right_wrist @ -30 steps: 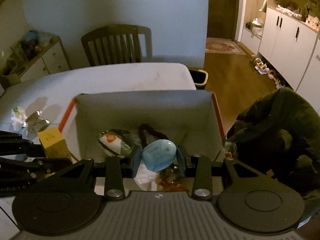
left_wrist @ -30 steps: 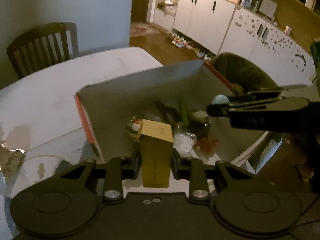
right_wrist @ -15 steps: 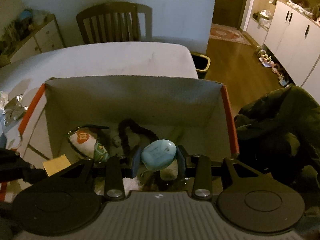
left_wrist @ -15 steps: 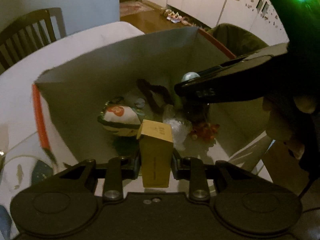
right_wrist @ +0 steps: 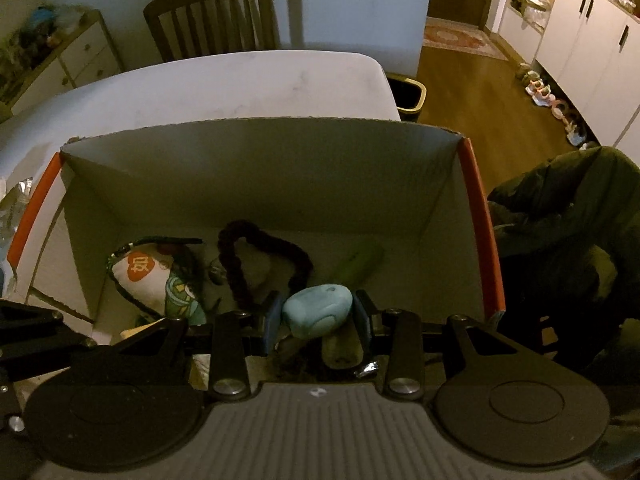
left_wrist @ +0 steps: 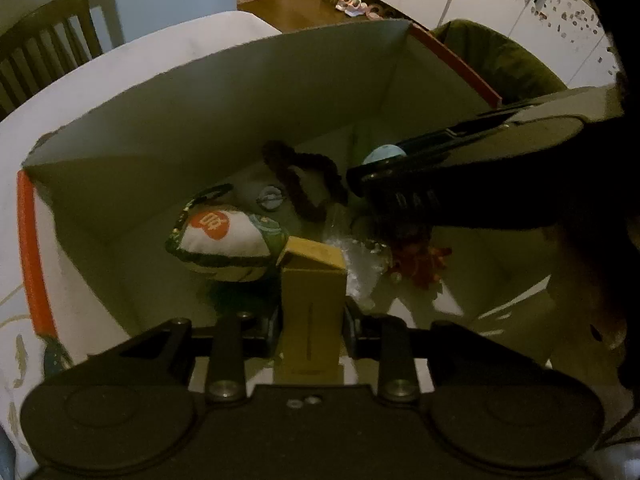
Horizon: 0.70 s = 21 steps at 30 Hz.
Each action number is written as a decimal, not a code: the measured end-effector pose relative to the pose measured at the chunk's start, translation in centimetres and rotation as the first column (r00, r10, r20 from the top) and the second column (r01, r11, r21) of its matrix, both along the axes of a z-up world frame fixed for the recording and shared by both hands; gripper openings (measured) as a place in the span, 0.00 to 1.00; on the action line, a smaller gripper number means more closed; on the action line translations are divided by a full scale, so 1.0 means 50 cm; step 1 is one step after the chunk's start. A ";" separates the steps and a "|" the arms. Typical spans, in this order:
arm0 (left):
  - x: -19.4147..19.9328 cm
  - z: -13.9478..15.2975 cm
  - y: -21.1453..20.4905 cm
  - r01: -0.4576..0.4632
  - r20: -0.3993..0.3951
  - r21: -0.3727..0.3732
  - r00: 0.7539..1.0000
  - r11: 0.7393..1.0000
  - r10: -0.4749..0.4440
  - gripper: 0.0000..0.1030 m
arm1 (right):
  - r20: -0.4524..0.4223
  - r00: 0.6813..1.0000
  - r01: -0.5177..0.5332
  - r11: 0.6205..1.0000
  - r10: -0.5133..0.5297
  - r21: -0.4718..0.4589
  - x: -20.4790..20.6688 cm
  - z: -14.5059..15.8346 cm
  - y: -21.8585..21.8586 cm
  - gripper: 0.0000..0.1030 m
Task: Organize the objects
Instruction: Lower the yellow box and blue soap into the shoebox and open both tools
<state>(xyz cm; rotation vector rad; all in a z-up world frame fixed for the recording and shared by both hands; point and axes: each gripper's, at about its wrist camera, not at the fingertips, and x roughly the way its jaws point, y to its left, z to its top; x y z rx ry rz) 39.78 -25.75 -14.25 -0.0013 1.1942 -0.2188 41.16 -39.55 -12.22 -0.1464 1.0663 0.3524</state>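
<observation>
Box (right_wrist: 260, 168) open above, clutter on near floor, far floor bare

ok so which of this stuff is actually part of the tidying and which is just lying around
Part of the job:
- small yellow cardboard box, clamped in the left gripper
- pale blue rounded plastic object, clamped in the right gripper
- open cardboard box with orange edges, holding a white printed pouch and a dark braided loop

Just lying about:
- wooden chair
- dark green jacket
- shoes by the white cabinets
</observation>
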 end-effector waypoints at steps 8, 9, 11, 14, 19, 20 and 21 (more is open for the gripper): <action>0.014 -0.015 -0.015 -0.007 -0.020 0.012 1.000 1.000 0.007 0.31 | -0.003 1.000 0.009 1.000 -0.009 0.021 -0.001 0.007 -0.008 0.37; 0.013 -0.014 -0.016 -0.006 -0.017 0.014 1.000 1.000 0.006 0.31 | -0.006 1.000 0.010 1.000 -0.010 0.027 -0.001 0.008 -0.009 0.37; 0.010 -0.013 -0.017 -0.007 -0.013 0.018 1.000 1.000 0.007 0.33 | -0.007 1.000 0.011 0.999 -0.010 0.035 -0.002 0.013 -0.012 0.38; 0.002 -0.009 -0.014 -0.012 -0.002 0.006 1.000 1.000 0.012 0.59 | -0.005 1.000 0.009 0.999 -0.009 0.039 -0.008 0.018 -0.014 0.38; -0.020 0.019 -0.007 -0.030 0.043 -0.010 0.999 0.999 0.030 0.71 | 0.002 1.000 0.010 0.998 -0.010 0.058 -0.022 0.033 -0.017 0.42; -0.026 0.024 -0.005 -0.035 0.052 -0.016 0.998 0.999 0.036 0.71 | 0.007 1.000 0.010 0.998 -0.011 0.058 -0.026 0.036 -0.018 0.43; -0.029 0.029 -0.003 -0.037 0.058 -0.023 0.998 0.999 0.038 0.71 | 0.011 1.000 0.009 0.998 -0.010 0.061 -0.030 0.040 -0.020 0.43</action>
